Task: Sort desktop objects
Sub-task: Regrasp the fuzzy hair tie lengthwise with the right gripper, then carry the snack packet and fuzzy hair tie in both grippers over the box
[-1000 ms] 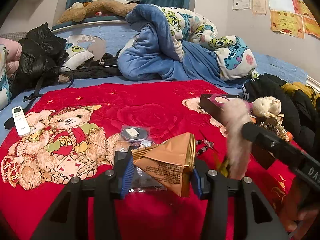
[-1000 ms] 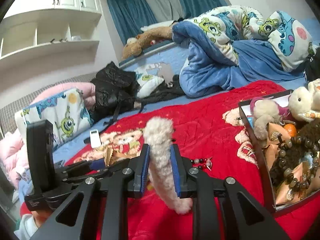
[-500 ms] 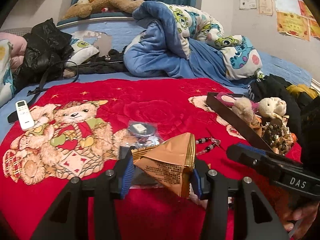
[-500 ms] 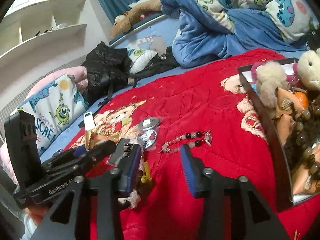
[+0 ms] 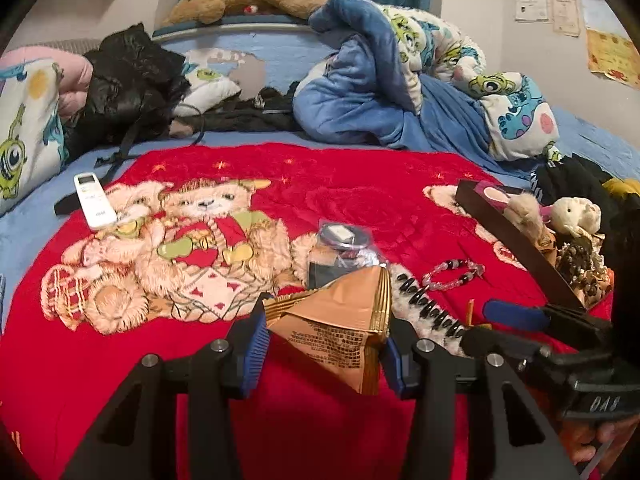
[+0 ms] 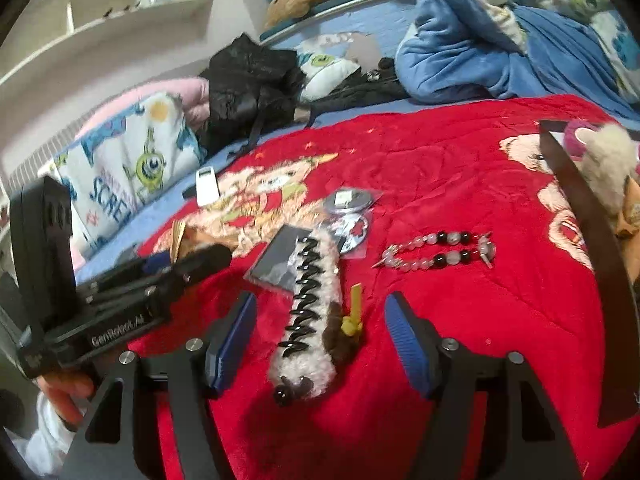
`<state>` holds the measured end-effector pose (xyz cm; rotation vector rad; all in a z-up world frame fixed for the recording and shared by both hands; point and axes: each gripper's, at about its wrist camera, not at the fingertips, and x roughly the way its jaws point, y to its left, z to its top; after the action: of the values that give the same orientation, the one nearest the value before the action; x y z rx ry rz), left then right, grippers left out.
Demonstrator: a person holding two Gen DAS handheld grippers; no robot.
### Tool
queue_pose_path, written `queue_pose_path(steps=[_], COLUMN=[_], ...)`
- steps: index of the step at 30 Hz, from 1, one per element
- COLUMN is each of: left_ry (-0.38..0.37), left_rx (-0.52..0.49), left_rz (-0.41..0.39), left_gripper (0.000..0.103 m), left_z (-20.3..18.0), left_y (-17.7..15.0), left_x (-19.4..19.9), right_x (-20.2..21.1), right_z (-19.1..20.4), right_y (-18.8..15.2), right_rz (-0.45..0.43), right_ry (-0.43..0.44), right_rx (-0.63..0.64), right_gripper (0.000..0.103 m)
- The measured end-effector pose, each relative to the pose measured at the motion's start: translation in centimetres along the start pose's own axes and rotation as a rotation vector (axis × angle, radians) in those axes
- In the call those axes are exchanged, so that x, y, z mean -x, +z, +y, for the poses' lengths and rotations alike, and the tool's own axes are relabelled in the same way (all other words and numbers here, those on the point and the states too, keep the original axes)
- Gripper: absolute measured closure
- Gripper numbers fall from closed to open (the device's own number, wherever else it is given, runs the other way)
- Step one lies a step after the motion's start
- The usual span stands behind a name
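1. The left wrist view alone shows the left gripper (image 5: 324,354) with its jaws pinching a gold snack packet (image 5: 340,320); its small print is unreadable.
2. The right wrist view alone shows the right gripper (image 6: 320,340), jaws opening around a fuzzy hair clip (image 6: 312,312) that lies untouched on the red blanket (image 6: 460,320).
3. A bead bracelet (image 6: 436,250) lies near the dark box (image 6: 580,216).
4. "GenRobot.AI" is printed on the left gripper's body in the right view.
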<state>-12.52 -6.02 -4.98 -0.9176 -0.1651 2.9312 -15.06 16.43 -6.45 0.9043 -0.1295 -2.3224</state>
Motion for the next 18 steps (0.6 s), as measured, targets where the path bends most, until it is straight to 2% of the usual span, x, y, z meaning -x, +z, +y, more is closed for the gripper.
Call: queue_pose_path(steps=[2,6,11,13,18], left_ry=[0.003,0.006,0.003,0.004,0.004], left_rx=[-0.007,-0.030,-0.034,-0.039,-0.058], left_rz=[0.018,0.017,0.021,0.021,0.014], left_gripper=[0.053,0.053,0.053,0.053,0.053], left_z=[-0.2,-0.8,-1.0,-1.1,-1.5], left_y=[-0.2,-0.3,-0.3,-0.4,-0.4], left_x=[-0.4,-0.4,-0.6,-0.6,-0.5], right_x=[-0.5,-2.3,-3.1,-3.1,-2.4], right_z=[0.4,1.1,1.1,0.9,1.0], right_y=[-0.2,-0.5,-0.8,-0.8,-0.7], right_rz=[0.025,0.101,0.133,0.130,0.104], right_ry=[-0.007,-0.081,-0.143,-0.166,-0.167], right_rx=[0.025,0.066,0.087,0.075,0.076], right_gripper=[0.037,0.037,0.050,0.065,0.066])
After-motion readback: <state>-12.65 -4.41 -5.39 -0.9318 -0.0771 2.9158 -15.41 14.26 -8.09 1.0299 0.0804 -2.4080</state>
